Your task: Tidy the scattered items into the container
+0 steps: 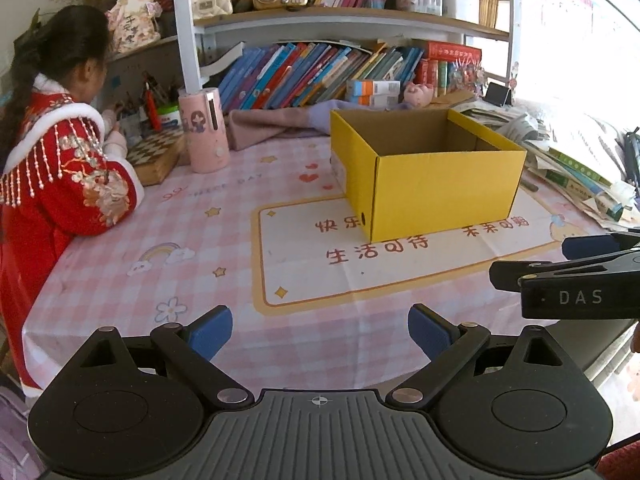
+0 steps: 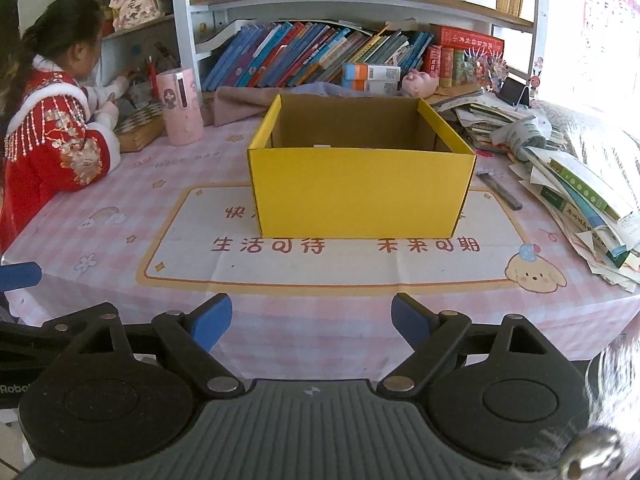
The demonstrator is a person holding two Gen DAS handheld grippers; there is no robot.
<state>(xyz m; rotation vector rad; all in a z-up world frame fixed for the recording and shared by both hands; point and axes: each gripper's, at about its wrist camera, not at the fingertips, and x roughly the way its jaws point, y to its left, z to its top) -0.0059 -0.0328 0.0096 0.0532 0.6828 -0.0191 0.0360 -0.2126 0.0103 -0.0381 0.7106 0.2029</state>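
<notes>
While both grippers hover low over the near edge of the table [image 2: 120, 240], the yellow box [image 2: 360, 196] stands upright and open-topped on the pink checked cloth, at twelve o'clock from the right gripper [image 2: 312, 320] and at about one o'clock from the left gripper [image 1: 320, 332]. Each gripper has its blue-padded jaws spread wide with nothing between them. The right gripper also shows in the left wrist view as a black arm at three o'clock. The box sits partly on the cream printed panel of the cloth; its brown inside is mostly hidden, though a small pale scrap seems to peek over the near rim. At two o'clock from the box a slim dark pen-like item [image 2: 500, 192] lies on the cloth, just beside a sliding heap of books and papers [image 2: 580, 200]. At ten o'clock stands a pink cylinder [image 2: 180, 108], with a chessboard [image 2: 140, 124] beside it. A girl in red [image 2: 52, 136] leans on the table's far left edge, facing the bookshelf [image 2: 320, 52].
</notes>
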